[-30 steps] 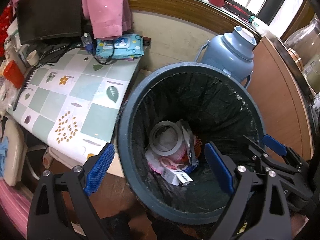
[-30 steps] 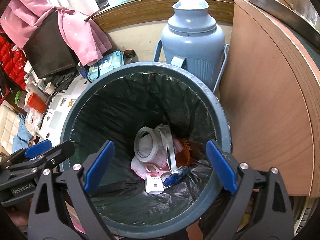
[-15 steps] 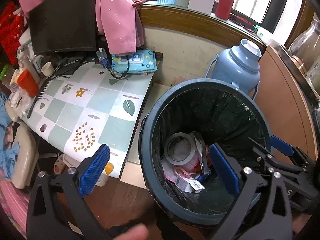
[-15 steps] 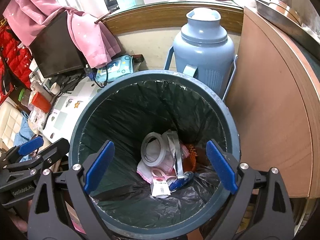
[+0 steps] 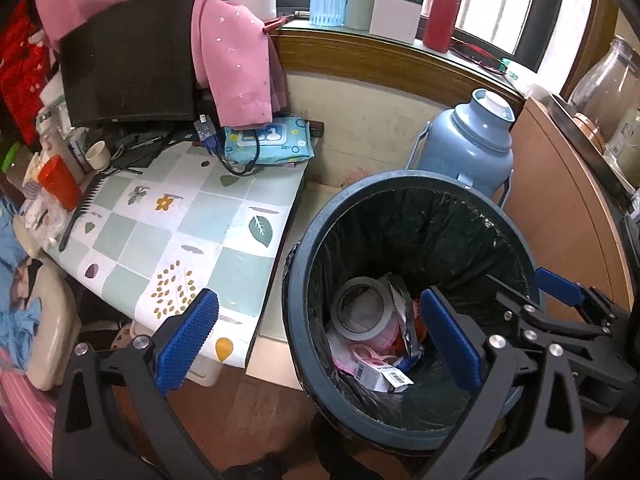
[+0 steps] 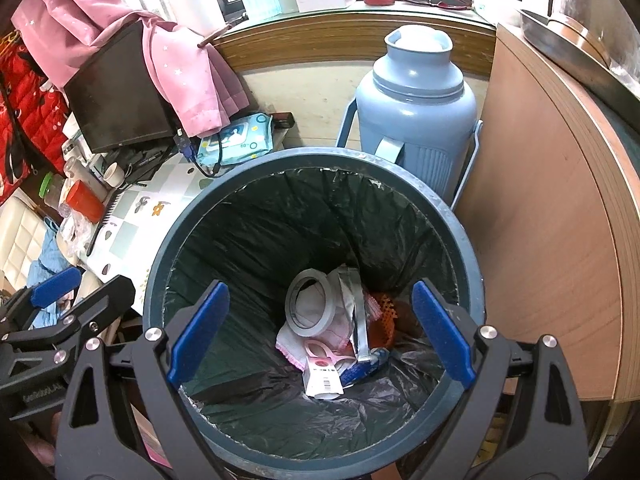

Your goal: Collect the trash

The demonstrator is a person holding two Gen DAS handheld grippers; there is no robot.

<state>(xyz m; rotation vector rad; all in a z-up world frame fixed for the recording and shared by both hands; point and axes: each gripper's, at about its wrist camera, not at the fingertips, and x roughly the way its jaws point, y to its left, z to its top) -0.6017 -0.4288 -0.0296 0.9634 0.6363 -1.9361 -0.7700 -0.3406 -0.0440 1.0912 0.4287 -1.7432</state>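
A dark blue bin (image 5: 400,180) (image 6: 320,156) with a black liner stands on the floor. At its bottom lie a grey tape roll (image 5: 338,308) (image 6: 292,300), a foil wrapper (image 6: 356,312), a pink plastic piece (image 6: 320,350) and a small barcoded box (image 5: 384,376) (image 6: 324,380). My left gripper (image 5: 320,300) hangs open over the bin's left rim, nothing between its blue pads. My right gripper (image 6: 320,292) is open and empty above the bin's mouth. Each gripper shows at the edge of the other's view, the right gripper (image 5: 560,292) and the left gripper (image 6: 56,284).
Left of the bin is a table with a leaf-patterned cloth (image 5: 180,240) carrying a wipes pack (image 5: 268,140), a red cup (image 5: 60,182) and a black monitor draped in pink cloth (image 5: 232,60). A blue thermos (image 5: 468,144) stands behind the bin, a wooden cabinet (image 5: 560,200) to the right.
The left wrist view has tipped up and drawn back: the bin now sits lower right, with more table and windowsill showing. The right view backed off slightly. Trash lies unmoved.
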